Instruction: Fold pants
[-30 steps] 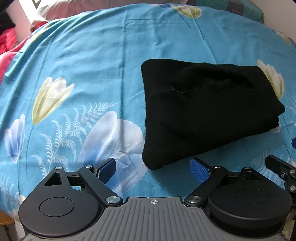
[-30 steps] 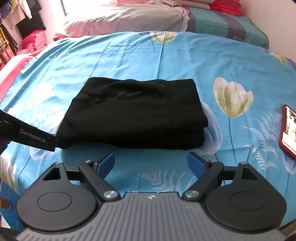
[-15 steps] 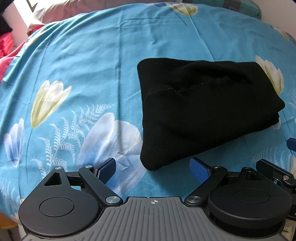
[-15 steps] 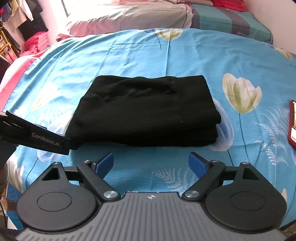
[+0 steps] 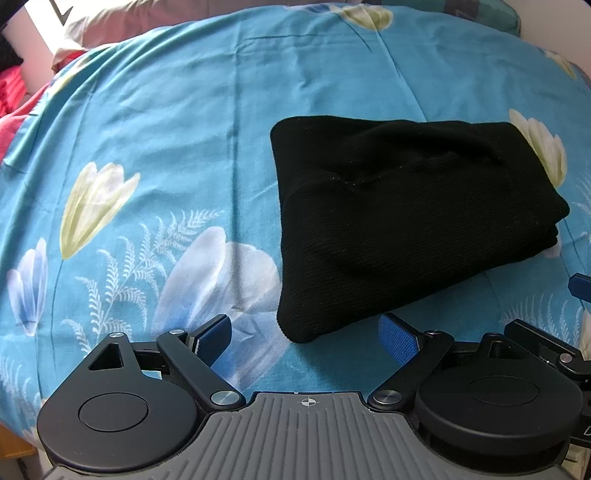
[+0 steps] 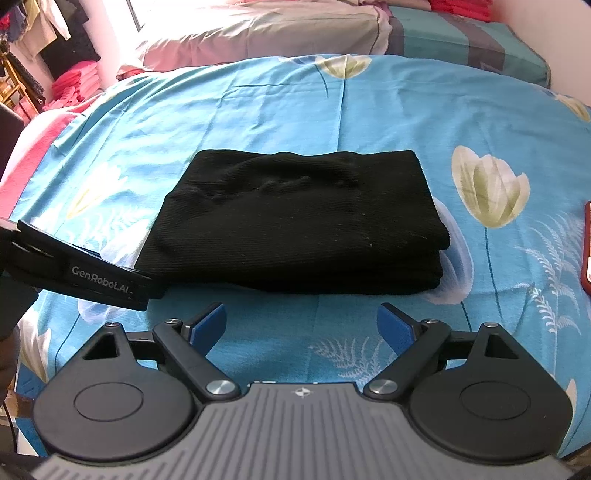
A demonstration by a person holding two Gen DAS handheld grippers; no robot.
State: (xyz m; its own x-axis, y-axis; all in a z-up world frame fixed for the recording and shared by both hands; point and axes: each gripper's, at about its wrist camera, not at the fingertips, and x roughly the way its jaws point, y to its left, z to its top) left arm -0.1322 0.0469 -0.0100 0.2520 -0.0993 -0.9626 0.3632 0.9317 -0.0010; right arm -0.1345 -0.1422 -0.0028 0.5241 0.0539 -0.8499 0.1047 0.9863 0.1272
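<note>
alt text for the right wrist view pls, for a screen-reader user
Folded black pants lie on a blue floral bedsheet, just beyond the open, empty right tongs. The left tongs reach in from the left edge, and pillows sit behind.

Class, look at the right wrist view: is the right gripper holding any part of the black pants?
No. The right gripper has its jaws spread apart over bare bedsheet, and the folded black pants lie beyond them, untouched.

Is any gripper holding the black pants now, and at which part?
Nothing is held. The left gripper and right gripper are both open, and the folded pants lie free on the bedsheet.
</note>
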